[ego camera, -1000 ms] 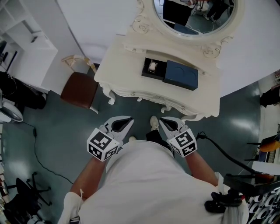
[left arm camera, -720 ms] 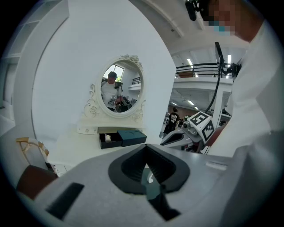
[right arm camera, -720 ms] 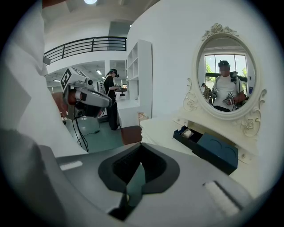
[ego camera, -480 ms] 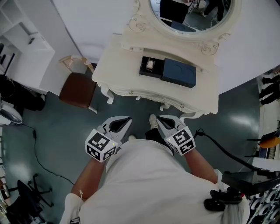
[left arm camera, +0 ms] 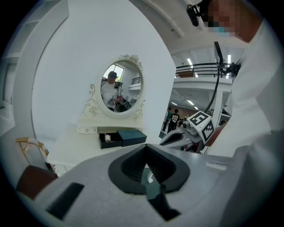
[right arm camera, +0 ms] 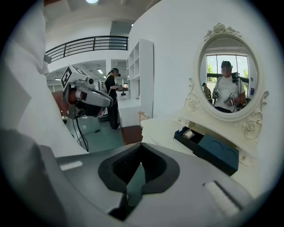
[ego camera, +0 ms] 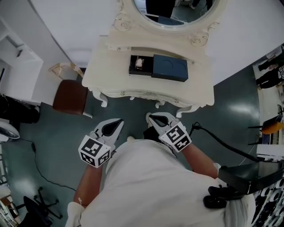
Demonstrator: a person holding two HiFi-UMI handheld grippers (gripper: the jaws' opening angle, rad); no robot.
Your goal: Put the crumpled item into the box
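A dark blue box (ego camera: 141,65) lies open on the cream dressing table (ego camera: 106,80), its lid (ego camera: 170,68) beside it on the right. A white crumpled item (ego camera: 139,62) sits inside the box; it also shows in the box (right arm camera: 191,135) as a pale crumpled item (right arm camera: 188,133). My left gripper (ego camera: 113,126) and right gripper (ego camera: 155,119) hang side by side over the floor, short of the table's front edge. Both are shut with nothing between the jaws. From the left gripper (left arm camera: 146,153) the box (left arm camera: 110,139) is far ahead.
An oval mirror (ego camera: 171,11) stands behind the box. A brown stool (ego camera: 71,96) sits left of the table, with white shelving (ego camera: 17,57) beyond. A black cable (ego camera: 222,148) runs over the floor at right. Other people stand in the background (right arm camera: 111,95).
The head view has swung, so the table, box and both grippers sit further left in the picture. The grippers keep their pose and stay shut.
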